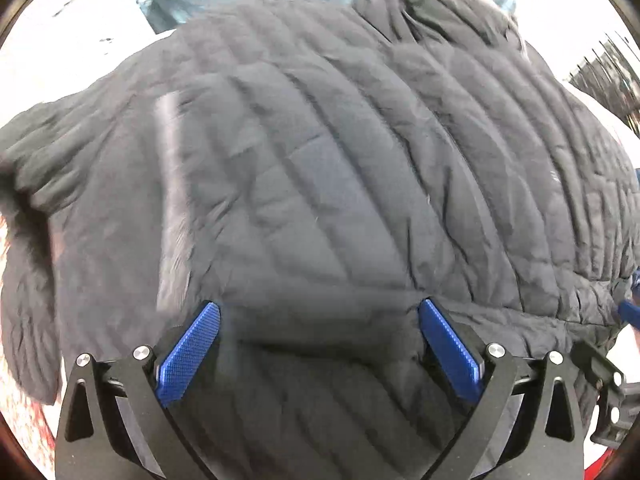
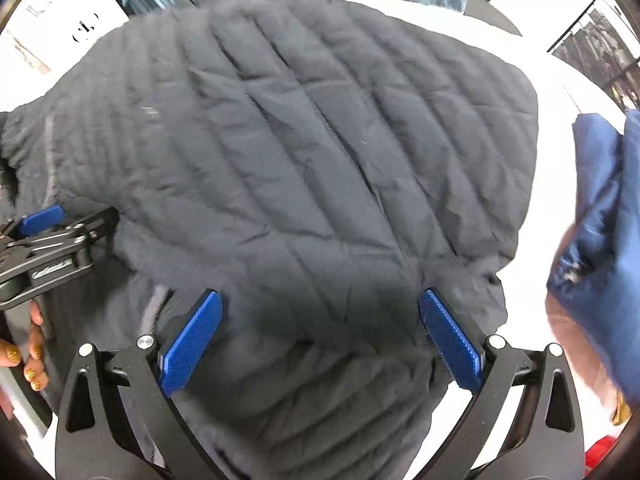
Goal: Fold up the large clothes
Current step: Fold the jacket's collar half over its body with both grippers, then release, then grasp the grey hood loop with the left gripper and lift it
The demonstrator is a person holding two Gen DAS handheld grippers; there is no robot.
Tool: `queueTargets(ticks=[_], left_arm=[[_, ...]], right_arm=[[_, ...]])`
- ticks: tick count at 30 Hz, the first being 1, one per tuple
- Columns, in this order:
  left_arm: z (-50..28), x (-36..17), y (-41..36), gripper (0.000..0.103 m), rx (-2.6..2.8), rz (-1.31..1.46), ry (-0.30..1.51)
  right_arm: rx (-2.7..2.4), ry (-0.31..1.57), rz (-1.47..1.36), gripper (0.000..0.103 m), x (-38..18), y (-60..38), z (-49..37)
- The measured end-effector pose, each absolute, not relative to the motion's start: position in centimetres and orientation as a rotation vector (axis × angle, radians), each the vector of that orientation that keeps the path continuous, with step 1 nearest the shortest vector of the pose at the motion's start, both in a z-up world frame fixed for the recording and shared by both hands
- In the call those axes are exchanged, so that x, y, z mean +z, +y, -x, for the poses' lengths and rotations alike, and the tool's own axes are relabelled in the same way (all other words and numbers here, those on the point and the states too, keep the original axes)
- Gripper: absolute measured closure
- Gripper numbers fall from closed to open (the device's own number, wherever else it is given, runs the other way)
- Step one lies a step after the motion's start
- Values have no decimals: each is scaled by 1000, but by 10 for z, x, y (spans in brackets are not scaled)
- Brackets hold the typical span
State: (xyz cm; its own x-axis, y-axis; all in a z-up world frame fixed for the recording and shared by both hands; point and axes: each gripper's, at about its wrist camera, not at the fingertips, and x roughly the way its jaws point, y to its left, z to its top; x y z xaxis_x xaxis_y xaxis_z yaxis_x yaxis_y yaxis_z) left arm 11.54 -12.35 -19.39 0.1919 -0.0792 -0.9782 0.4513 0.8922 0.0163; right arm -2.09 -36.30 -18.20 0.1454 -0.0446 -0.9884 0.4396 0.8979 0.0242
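Left gripper (image 1: pixel 319 308) spread wide, blue pads clear of the cloth, poised over the near edge of a dark quilted jacket (image 1: pixel 320 168). Jacket spread flat on a white table (image 2: pixel 532 288), filling most of both views. Right gripper (image 2: pixel 320 304) likewise gaping, nothing between its pads, above the jacket's lower hem. Further right, a folded blue garment (image 2: pixel 600 208) lying on the table, apart from the jacket.

Both grippers (image 1: pixel 319 308) (image 2: pixel 320 300) apparently agape.
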Motion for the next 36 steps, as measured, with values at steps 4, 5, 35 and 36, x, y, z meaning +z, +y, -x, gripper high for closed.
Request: queueTargets(ticks=[4, 5, 35, 36], left_arm=[[-91, -171, -95, 6, -346, -227, 1327], [-86, -167, -88, 6, -338, -207, 1321], [-102, -176, 271, 68, 215, 313, 1386], [-104, -182, 269, 70, 218, 315, 1400]], right_arm=[[-308, 1380, -336, 5, -167, -344, 46], [-298, 1385, -334, 5, -165, -338, 51], [-141, 1460, -207, 5, -169, -247, 85], [-145, 1462, -209, 5, -169, -249, 87]])
